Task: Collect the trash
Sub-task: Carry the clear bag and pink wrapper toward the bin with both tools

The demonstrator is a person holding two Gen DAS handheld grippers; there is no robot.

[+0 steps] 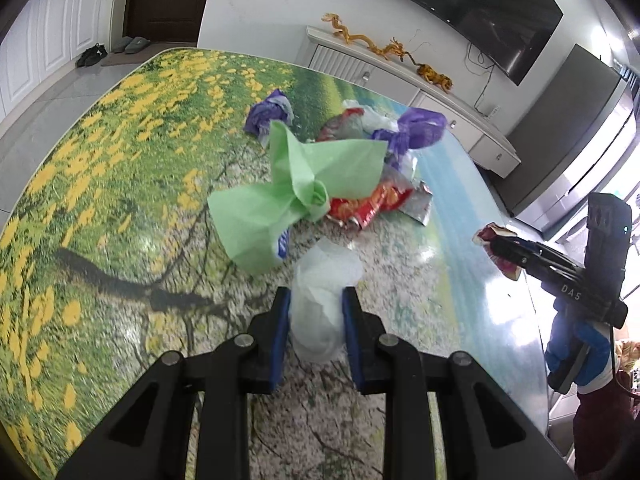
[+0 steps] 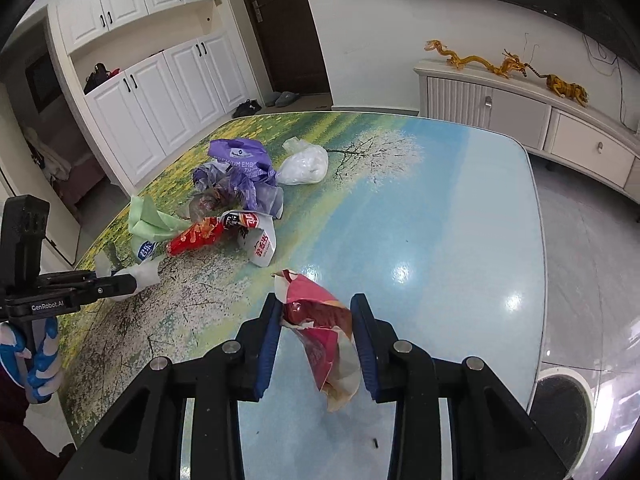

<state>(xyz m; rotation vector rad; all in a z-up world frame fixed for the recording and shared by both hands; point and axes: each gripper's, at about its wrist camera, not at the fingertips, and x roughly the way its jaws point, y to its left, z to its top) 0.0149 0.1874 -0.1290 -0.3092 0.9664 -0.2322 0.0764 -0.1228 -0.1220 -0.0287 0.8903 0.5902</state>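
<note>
Left wrist view: the left gripper [image 1: 316, 300] is closed on a clear plastic bag [image 1: 322, 300]; the remaining litter pile [image 1: 336, 168] lies at 12 o'clock on the table [image 1: 100, 184]. The right gripper [image 1: 498, 250], at 3 o'clock, pinches a red wrapper [image 1: 486, 235].

Right wrist view: the right gripper [image 2: 316, 312] clamps the red wrapper [image 2: 324, 328]; pile [image 2: 224, 208] at 10 o'clock, bin [image 2: 560, 404] at 4 o'clock. Judgement: both loads are secured, and disposal there seems to come next.
</note>
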